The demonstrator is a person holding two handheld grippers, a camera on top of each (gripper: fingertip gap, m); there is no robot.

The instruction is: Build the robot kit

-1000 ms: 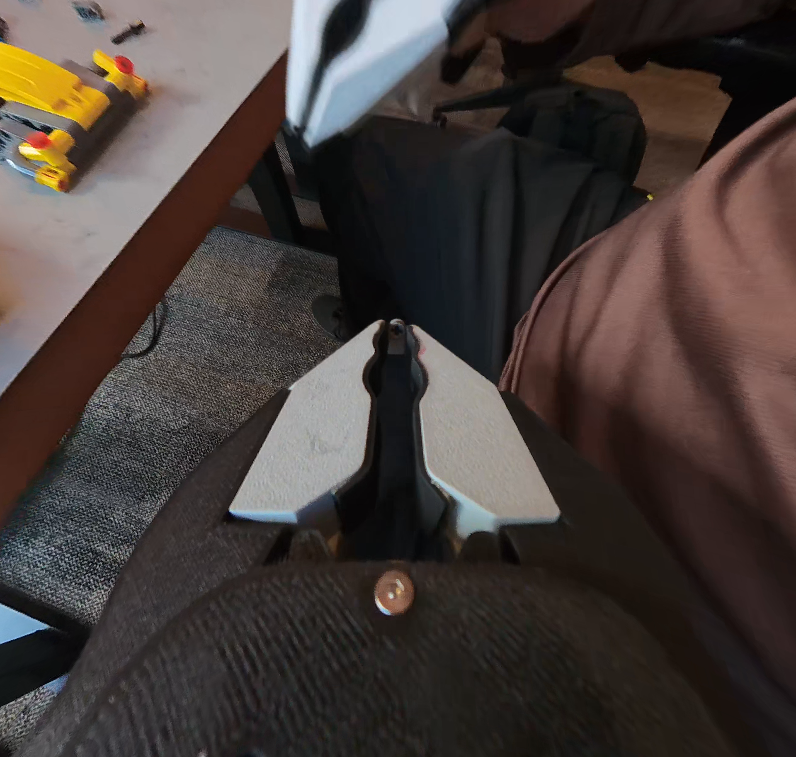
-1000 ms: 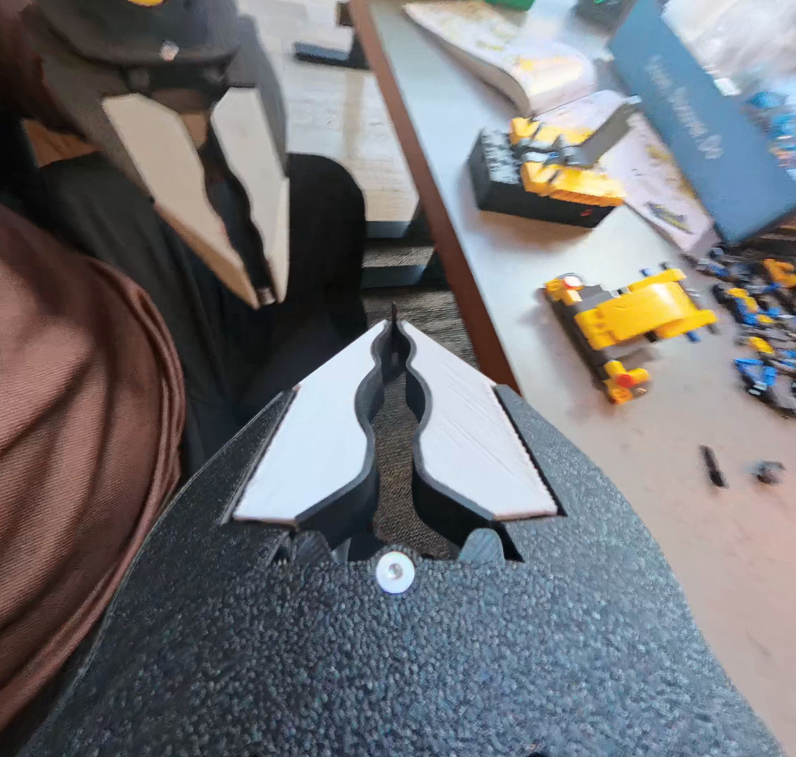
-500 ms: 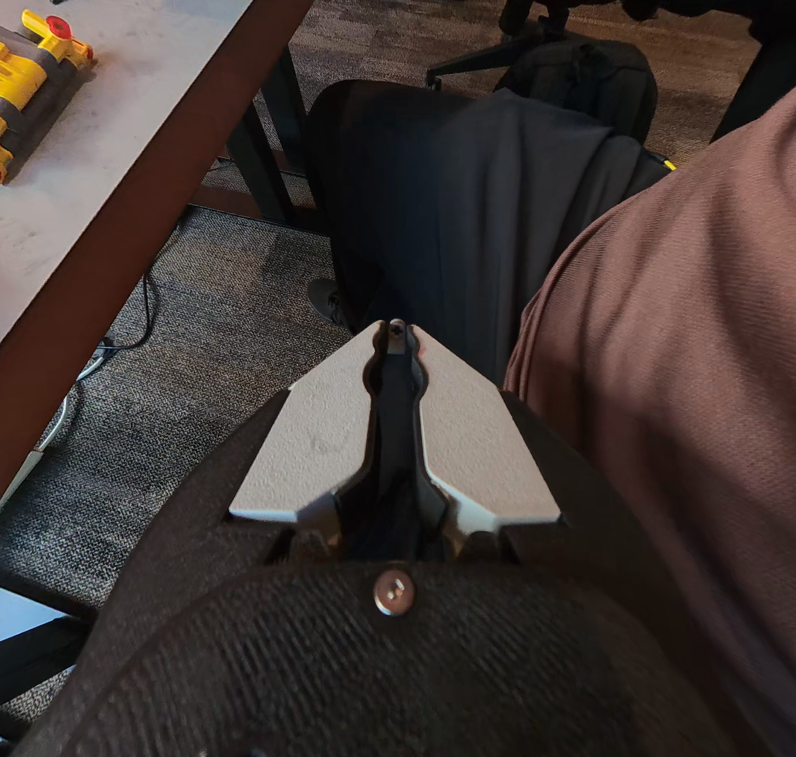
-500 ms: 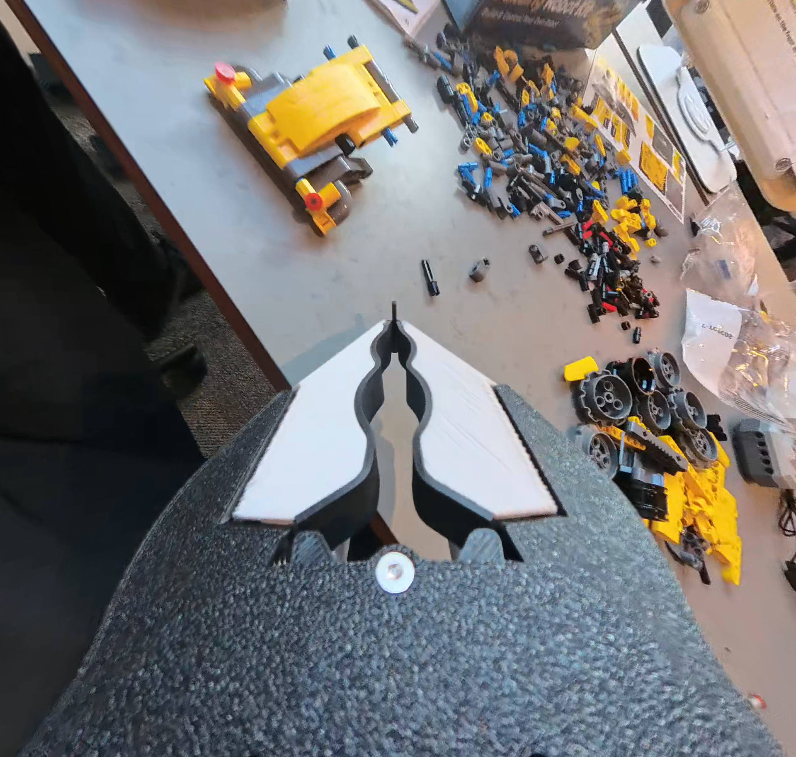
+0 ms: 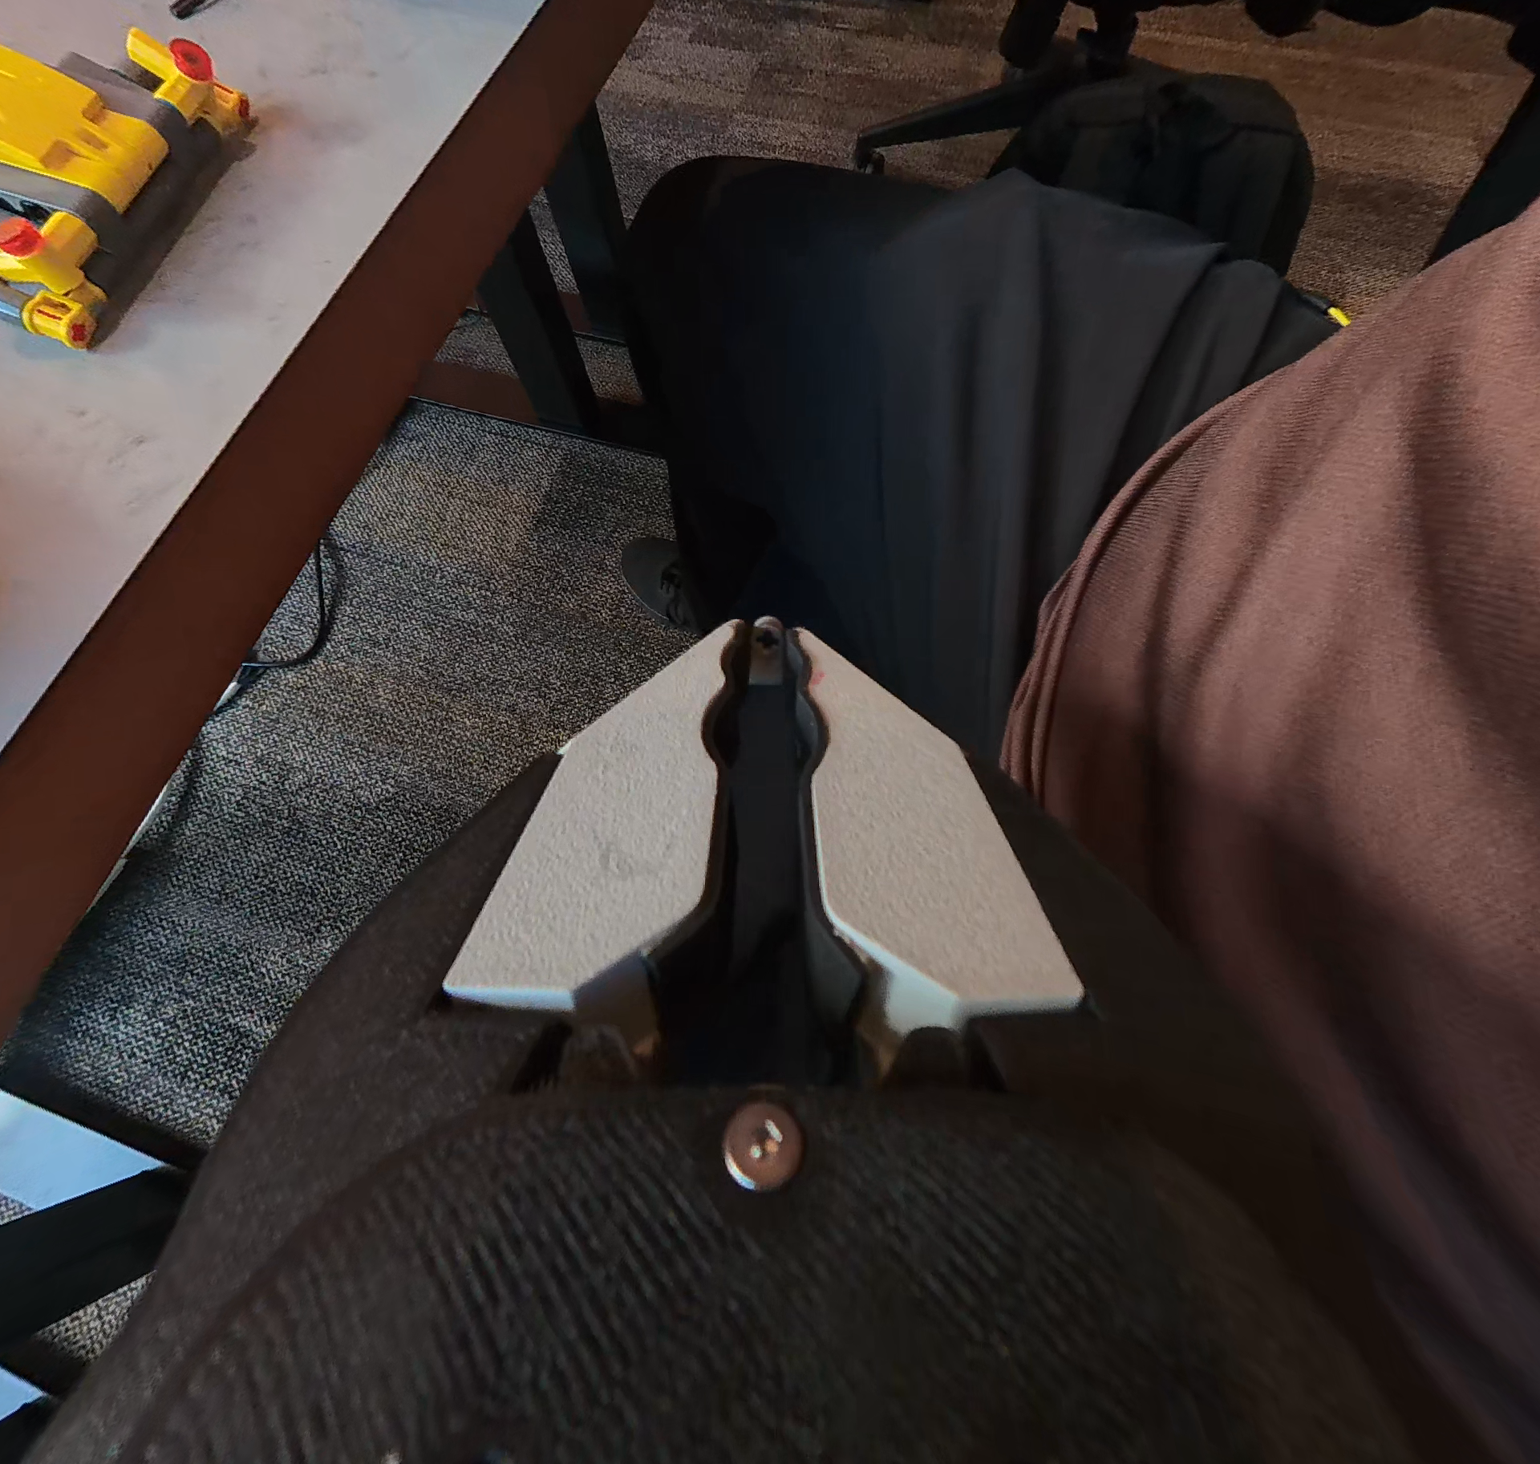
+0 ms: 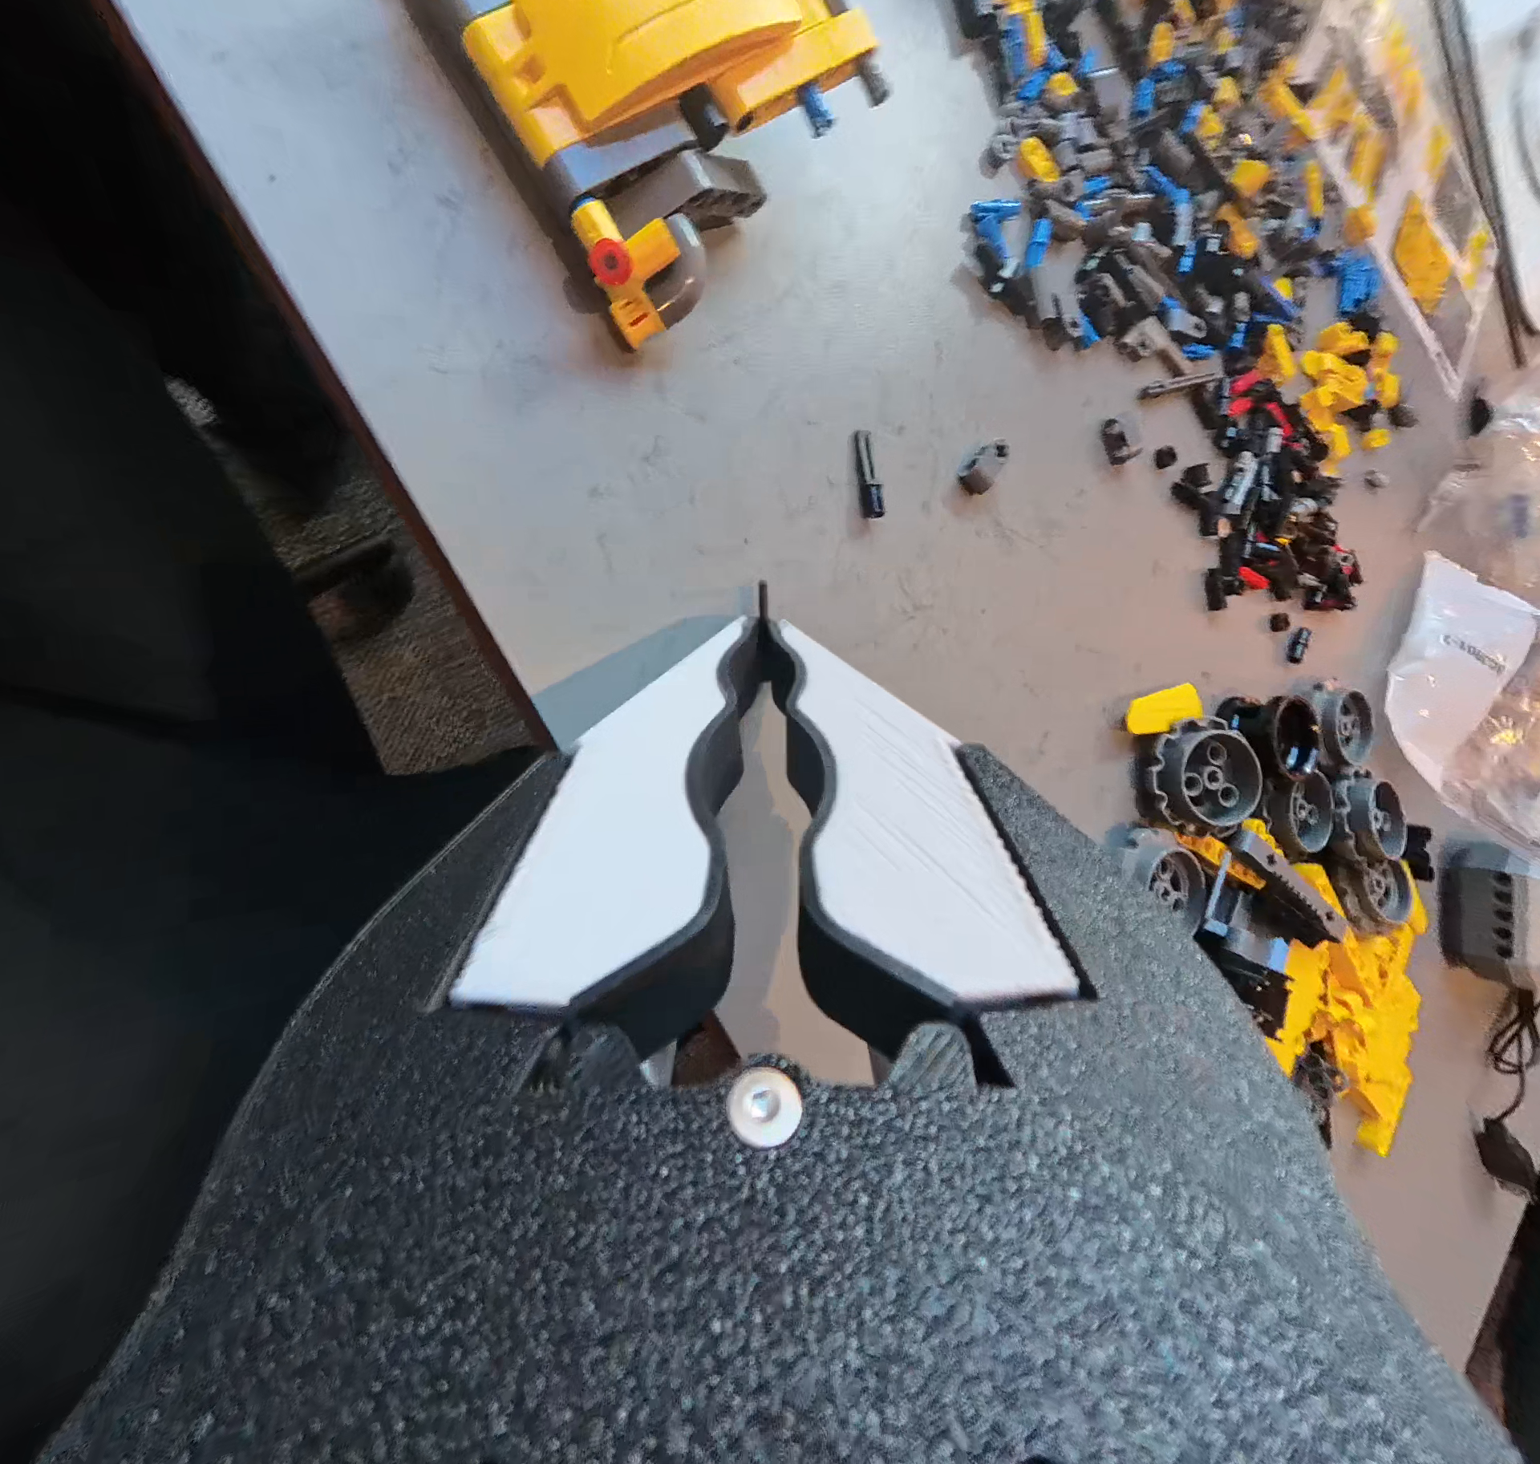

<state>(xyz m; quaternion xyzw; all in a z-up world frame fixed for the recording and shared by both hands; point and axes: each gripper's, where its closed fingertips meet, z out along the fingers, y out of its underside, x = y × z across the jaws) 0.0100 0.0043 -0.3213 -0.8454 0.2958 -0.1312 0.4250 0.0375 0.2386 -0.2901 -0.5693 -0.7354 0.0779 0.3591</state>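
Swinging further over the tabletop (image 6: 583, 457) since half a second ago, the right tongs (image 6: 762, 632) now hang above its near edge, and the yellow-and-grey brick vehicle (image 6: 650, 82) has slid up to the top of the right wrist frame. Tips pinched together, nothing between them. Just ahead of those tips lie a small black pin (image 6: 867, 474) and a grey connector (image 6: 982, 465), near each other, clear of the tongs. Right of them sprawls a heap of loose blue, black and yellow pieces (image 6: 1208, 257), and at centre right a cluster of dark wheels (image 6: 1275, 782) sits against a pile of yellow parts (image 6: 1350, 999). A clear plastic bag (image 6: 1467, 674) rests at the right edge.

Over on the left wrist view, barely any change: the left tongs (image 5: 765, 640) hover off the tabletop (image 5: 292, 215), over grey carpet (image 5: 400, 632). Its tips are nearly closed on a small grey screw-headed piece (image 5: 767, 653), gripped right at the point. A brown-clothed limb (image 5: 1292, 674) fills the right of the frame, dark trousers (image 5: 917, 382) sit centre, and the vehicle shows at the upper left
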